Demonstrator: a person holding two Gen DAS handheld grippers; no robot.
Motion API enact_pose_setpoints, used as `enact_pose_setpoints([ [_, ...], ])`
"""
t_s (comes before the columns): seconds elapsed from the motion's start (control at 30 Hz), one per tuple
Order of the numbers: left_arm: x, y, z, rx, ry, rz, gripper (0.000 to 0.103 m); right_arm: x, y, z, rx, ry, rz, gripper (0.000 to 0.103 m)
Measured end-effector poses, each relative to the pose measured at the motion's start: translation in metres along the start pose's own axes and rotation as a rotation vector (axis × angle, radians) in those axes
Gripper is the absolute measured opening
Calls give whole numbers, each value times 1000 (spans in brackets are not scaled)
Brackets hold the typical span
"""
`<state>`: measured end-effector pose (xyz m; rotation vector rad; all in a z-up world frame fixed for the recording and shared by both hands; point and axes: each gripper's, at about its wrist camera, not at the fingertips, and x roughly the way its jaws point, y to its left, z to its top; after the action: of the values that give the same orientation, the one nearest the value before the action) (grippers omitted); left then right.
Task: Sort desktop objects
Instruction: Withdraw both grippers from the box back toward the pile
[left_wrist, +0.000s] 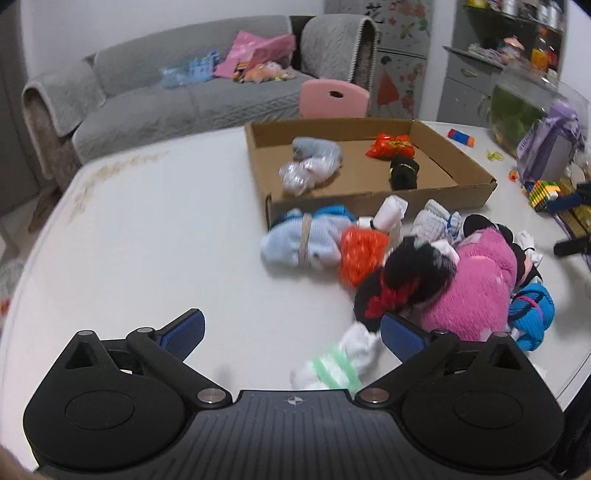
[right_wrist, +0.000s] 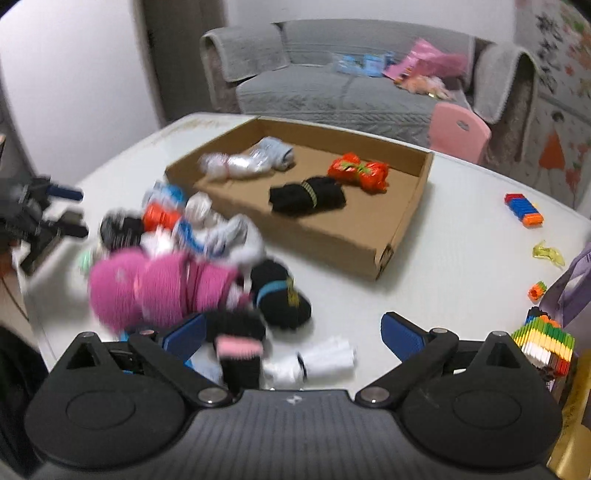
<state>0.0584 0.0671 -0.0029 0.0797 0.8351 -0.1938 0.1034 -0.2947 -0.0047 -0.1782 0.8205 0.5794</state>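
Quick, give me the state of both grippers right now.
Left gripper: open, holding nothing.
Right gripper: open, holding nothing.

Colours on the table
We note a brown cardboard box, an orange bundle, a black bundle with yellow band, a fuzzy pink bundle, a white sock roll striped green, blue gripper pads.

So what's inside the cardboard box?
The cardboard box holds three bundles: a black one, an orange one, and a grey-and-white one. Nothing else shows; underneath them is hidden.
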Motion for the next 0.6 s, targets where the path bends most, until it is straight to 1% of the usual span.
enact_pose_setpoints([
  [0.1,-7,1,-10,-71,-1,8,102,3,2,-12,-70,1,-12,101],
  [0.17,-8,-3,-14,-118,9,28,102,10,-2,-17,-87,11,-11,101],
  [0.2,-8,-7,-16,-139,13,50,102,13,-5,-20,-90,13,-10,101],
  [0.37,-5,-28,-27,-181,3,129,102,23,-11,-33,-112,10,6,101],
  [0.5,9,-37,-34,-217,34,136,102,29,-16,-38,-99,4,38,101],
  [0.6,15,-40,-38,-250,40,156,102,32,-20,-38,-96,-1,49,101],
])
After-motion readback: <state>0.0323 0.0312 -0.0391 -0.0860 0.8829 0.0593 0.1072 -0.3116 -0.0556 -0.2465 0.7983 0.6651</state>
